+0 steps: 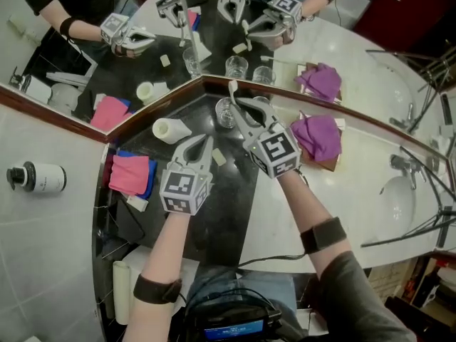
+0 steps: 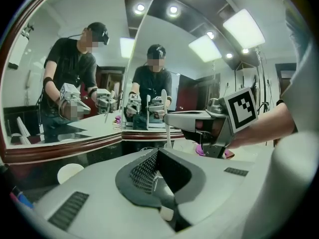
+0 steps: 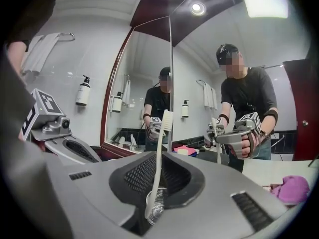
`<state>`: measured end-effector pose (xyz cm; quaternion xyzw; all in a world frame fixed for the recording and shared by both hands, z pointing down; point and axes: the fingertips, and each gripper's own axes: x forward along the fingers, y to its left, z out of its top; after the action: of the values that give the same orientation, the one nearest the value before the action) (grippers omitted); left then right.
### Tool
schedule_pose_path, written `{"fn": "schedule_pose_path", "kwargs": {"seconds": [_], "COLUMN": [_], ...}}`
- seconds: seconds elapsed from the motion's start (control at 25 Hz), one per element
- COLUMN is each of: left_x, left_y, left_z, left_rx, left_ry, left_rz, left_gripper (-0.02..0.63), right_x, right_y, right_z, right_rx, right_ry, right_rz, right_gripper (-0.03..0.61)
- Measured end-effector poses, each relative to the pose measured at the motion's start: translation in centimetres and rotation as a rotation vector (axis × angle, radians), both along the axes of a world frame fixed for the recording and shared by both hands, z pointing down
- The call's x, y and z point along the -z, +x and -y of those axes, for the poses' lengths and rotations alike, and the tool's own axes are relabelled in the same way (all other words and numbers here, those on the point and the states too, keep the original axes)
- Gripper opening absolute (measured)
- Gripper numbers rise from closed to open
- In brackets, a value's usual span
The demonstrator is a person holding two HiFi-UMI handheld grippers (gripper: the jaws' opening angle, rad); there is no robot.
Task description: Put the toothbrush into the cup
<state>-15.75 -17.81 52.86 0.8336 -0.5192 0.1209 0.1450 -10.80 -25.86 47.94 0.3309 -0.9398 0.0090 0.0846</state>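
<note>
White toothbrush (image 3: pixel 160 148): upright, bristles uppermost, handle clamped in the part-closed jaws of the right gripper (image 3: pixel 158 183); glass cup (image 1: pixel 225 112): on the dark bench (image 1: pixel 228 209), directly under the brush, whose lower end is perhaps just above the rim; left gripper (image 2: pixel 155 169): jaws together, empty, beside the right; pink cloth (image 1: pixel 130 174): bench, left.

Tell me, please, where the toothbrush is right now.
In the right gripper view, the toothbrush stands upright in the right gripper, close to the glass cup.
</note>
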Motion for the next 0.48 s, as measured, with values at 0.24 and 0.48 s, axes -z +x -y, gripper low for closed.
{"fn": "schedule_pose_path", "kwargs": {"seconds": [0.24, 0.48], "left_x": [-0.8, -1.8], "left_y": [-0.9, -1.7], "left_z": [2.1, 3.4], "left_rx": [0.017, 0.039], "left_ry": [0.001, 0.001], "left_rz": [-0.014, -0.032], "left_gripper": [0.003, 0.003], "right_x": [0.0, -1.5], "right_y": [-1.8, -2.8], "right_z": [2.1, 3.2], "right_rx": [0.011, 0.005], "right_ry": [0.018, 0.008], "right_rz": [-0.006, -0.033], "right_gripper": [0.057, 0.057]}}
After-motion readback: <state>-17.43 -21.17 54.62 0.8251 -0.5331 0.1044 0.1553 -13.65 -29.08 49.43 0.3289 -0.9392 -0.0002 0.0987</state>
